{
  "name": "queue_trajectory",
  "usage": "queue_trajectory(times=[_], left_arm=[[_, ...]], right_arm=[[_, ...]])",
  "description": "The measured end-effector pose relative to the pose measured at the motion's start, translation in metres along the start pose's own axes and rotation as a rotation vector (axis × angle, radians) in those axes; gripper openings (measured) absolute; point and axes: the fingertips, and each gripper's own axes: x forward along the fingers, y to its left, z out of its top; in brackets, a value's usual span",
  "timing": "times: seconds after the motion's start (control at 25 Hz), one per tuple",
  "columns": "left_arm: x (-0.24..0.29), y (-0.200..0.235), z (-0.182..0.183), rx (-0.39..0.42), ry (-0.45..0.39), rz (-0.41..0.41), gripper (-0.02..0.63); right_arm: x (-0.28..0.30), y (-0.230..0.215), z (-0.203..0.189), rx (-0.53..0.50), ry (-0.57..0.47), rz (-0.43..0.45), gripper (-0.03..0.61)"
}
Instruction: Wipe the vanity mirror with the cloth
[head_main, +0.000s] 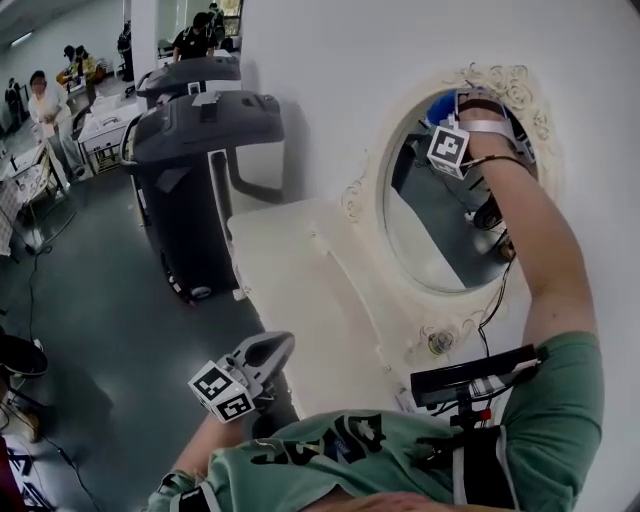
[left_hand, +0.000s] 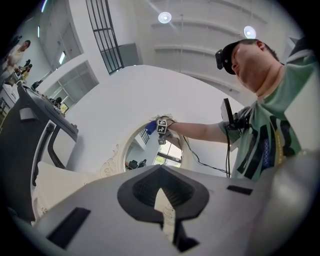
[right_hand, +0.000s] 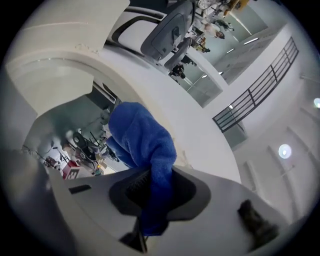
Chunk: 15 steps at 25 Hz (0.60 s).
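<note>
Fingers of the right gripper (right_hand: 150, 215) are clamped on the blue terry cloth (right_hand: 142, 142); those of the left gripper (left_hand: 162, 200) meet at their tips on nothing. The smooth white vanity (head_main: 300, 290) has a bare top, open along its front edge. Its oval mirror (head_main: 430, 240) sits in a carved, scrolled cream frame (head_main: 355, 195). The right arm (head_main: 545, 260) reaches up, nearly straight, with the cloth at the glass's upper edge; the left gripper hangs low before the vanity

Cloth (right_hand: 142, 145): blue terry, fuzzy matt pile. Vanity mirror (head_main: 440, 230): glossy glass, gave sharp reflections. Frame (head_main: 355, 195): cream, matt, rough carved relief. Bench (head_main: 290, 290): cream, smooth, faint sheen. Left claw (left_hand: 162, 192): looked smooth matt grey plastic; pads (left_hand: 142, 187) black, ribbed.
</note>
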Motion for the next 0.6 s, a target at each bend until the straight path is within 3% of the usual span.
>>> queue_trajectory(times=[0.16, 0.32, 0.48, 0.6], left_arm=[[-0.004, 0.006, -0.006, -0.021, -0.005, 0.004, 0.000], [-0.002, 0.019, -0.014, -0.038, 0.000, 0.010, 0.000], [0.003, 0.029, -0.027, -0.070, 0.018, 0.010, 0.000], [0.009, 0.035, -0.038, -0.095, 0.035, 0.009, 0.000]], right_arm=[[0.017, 0.009, 0.004, -0.091, 0.064, -0.026, 0.075], [0.027, 0.009, 0.014, -0.089, 0.086, -0.039, 0.072], [0.024, 0.034, 0.042, -0.085, 0.049, -0.008, 0.071], [0.013, 0.073, 0.088, -0.107, -0.014, 0.025, 0.069]])
